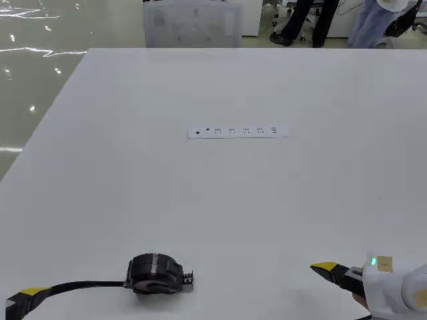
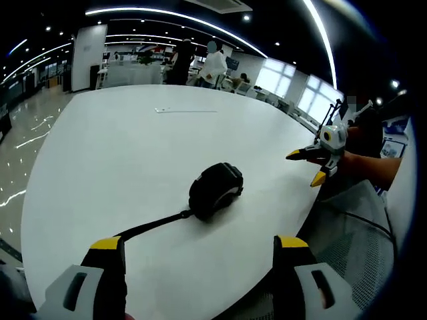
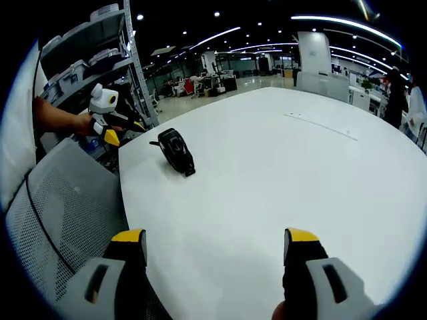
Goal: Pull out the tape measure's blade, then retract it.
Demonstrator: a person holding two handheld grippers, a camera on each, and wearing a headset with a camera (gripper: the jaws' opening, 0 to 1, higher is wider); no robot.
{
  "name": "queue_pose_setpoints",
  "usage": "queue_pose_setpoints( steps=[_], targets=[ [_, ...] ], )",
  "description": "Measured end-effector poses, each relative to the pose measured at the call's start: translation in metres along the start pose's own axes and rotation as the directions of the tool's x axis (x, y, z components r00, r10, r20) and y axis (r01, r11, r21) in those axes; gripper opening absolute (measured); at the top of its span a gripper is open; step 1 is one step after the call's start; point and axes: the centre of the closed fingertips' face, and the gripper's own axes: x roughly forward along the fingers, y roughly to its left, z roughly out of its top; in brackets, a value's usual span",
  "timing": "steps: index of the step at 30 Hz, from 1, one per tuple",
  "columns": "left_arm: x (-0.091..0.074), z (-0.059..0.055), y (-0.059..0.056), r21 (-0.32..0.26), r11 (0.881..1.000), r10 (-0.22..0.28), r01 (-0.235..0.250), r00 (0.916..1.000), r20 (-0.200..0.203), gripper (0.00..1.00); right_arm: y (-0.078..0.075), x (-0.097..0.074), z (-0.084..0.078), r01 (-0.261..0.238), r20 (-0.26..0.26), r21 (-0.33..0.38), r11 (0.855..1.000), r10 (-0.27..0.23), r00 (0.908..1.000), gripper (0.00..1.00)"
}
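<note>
The round black tape measure (image 1: pixel 155 274) sits nearer your empty, wide-open left gripper (image 2: pixel 198 243), its metal blade hook (image 1: pixel 189 277) facing your equally open, empty right gripper (image 3: pixel 215 235).

I can read no text from where I stand. The white strip (image 1: pixel 238 131) lying flat on my desk (image 1: pixel 300 200) carries a row of small dark marks, too small and blurred to make out as letters or numbers. Any print on the black case of the tape measure (image 1: pixel 155 274) is likewise too small to tell.
</note>
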Motion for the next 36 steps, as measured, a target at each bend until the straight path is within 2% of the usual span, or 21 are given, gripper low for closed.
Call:
queue_pose_setpoints(
  steps=[5,21,26,36],
  targets=[
    [-0.005,-0.006,0.004,0.015,1.0,-0.005,0.005,1.0,0.001,0.89,-0.002,-0.007,-0.004,0.016,-0.003,0.001,1.0,-0.016,0.9999,0.86],
    [-0.019,-0.01,0.004,0.065,0.997,-0.04,0.04,0.9992,-0.005,0.94,-0.004,-0.023,-0.015,0.044,-0.021,0.006,0.999,-0.044,0.9988,0.88],
    [-0.022,-0.012,0.011,0.069,0.997,-0.022,0.023,0.9997,-0.01,0.94,-0.002,-0.027,-0.021,0.05,-0.027,0.013,0.999,-0.05,0.9984,0.88],
    [-0.022,-0.01,0.013,0.076,0.997,-0.02,0.021,0.9998,-0.008,0.94,0.0,-0.029,-0.022,0.053,-0.03,0.015,0.998,-0.052,0.9982,0.89]
  ],
)
